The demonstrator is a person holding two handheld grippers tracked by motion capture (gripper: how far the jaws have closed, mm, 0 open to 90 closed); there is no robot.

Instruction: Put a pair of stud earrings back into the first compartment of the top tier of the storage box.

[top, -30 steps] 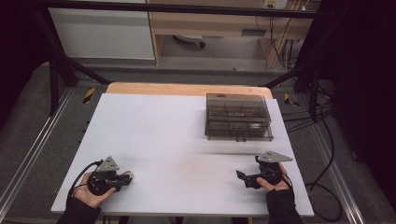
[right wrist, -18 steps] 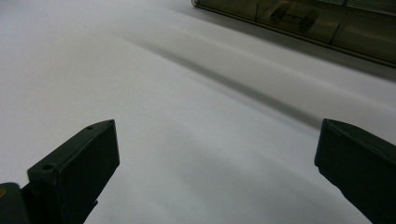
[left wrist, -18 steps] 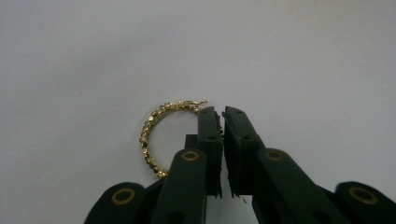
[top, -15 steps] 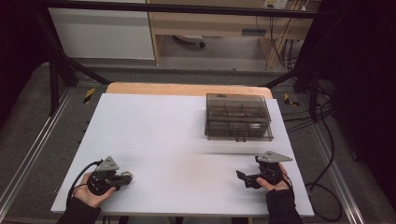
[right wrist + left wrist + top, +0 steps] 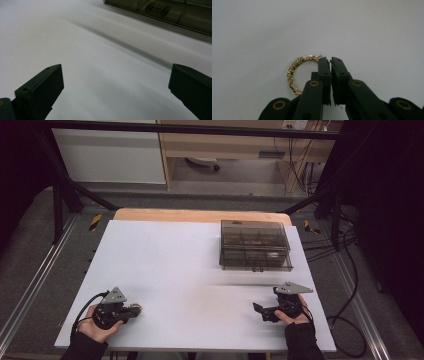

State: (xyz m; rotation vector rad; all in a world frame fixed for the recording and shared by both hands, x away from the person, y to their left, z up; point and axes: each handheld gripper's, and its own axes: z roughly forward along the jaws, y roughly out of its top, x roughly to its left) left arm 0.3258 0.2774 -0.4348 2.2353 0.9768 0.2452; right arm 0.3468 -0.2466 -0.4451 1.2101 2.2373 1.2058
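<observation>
Closed a little further since the earlier frame: left gripper [image 5: 330, 60], clenched on gold chain bracelet [image 5: 293, 73], looping off its left jaw. Right gripper [image 5: 116, 82] spread wide, nothing between; smoky compartment box [image 5: 160, 12] beyond.

One gold bracelet [image 5: 294, 75] is curling just left of the left claw [image 5: 330, 60]; one lidded compartment box [image 5: 255, 245] is sitting beyond the right claw [image 5: 260, 309].

Room dim, surroundings near black at high view's edges; white table top [image 5: 190, 270] brightest area, evenly lit from above, no glare; soft grey shadow band ran across it below smoky box [image 5: 255, 245]; high view slightly soft, grainy; left gripper view sharp on gold chain [image 5: 294, 72], vignetted toward corners; right gripper view blurred on near jaws, box [image 5: 160, 10] out of focus.
</observation>
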